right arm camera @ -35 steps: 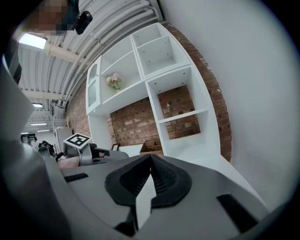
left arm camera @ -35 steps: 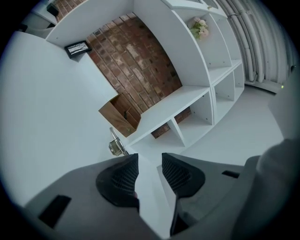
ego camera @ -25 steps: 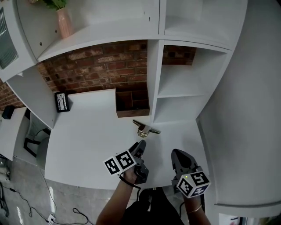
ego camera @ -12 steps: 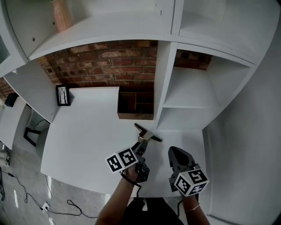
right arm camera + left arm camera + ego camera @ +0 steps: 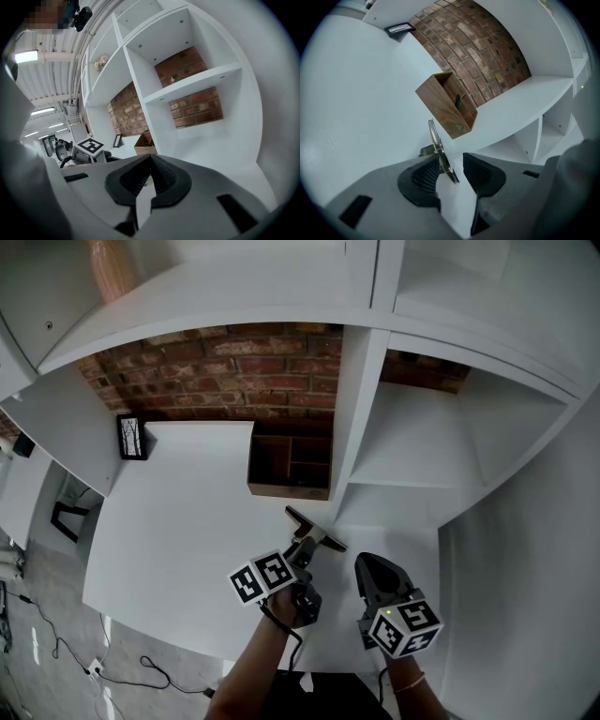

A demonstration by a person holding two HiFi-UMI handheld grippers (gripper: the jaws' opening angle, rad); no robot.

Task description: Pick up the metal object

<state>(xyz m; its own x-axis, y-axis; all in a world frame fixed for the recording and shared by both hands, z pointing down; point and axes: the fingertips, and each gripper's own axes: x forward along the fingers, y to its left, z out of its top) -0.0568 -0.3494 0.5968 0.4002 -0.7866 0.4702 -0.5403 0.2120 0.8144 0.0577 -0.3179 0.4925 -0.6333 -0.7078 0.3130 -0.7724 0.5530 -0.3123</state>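
Obs.: the slim brass-coloured metal object (image 5: 437, 143) (a flat bar on a small base) lies on the white desk (image 5: 178, 521), just in front of the open wooden box (image 5: 289, 467) and near the foot of the white shelf upright (image 5: 354, 409).

Change noted over the last second: the gap between the left gripper (image 5: 303, 554) and the metal object is closed. A clear strip of desk was seen between them a second ago; now the near end of the bar is seen between the jaws in the left gripper view. The metal object itself is judged unmoved, as its place beside the wooden box is kept. The right gripper (image 5: 367, 566) is held back at the desk edge as before.

Finger state: the left jaws are spread apart, with the bar close by the left-hand pad (image 5: 423, 177); no squeeze is applied yet. The right jaws are pressed together on nothing.

Meaning for the task: the approach is judged complete; closing and lifting are still to be done.

Not resolved: pad-to-bar contact cannot be told. The base is partly covered by that pad, and the near end is covered by the gripper in the head view.
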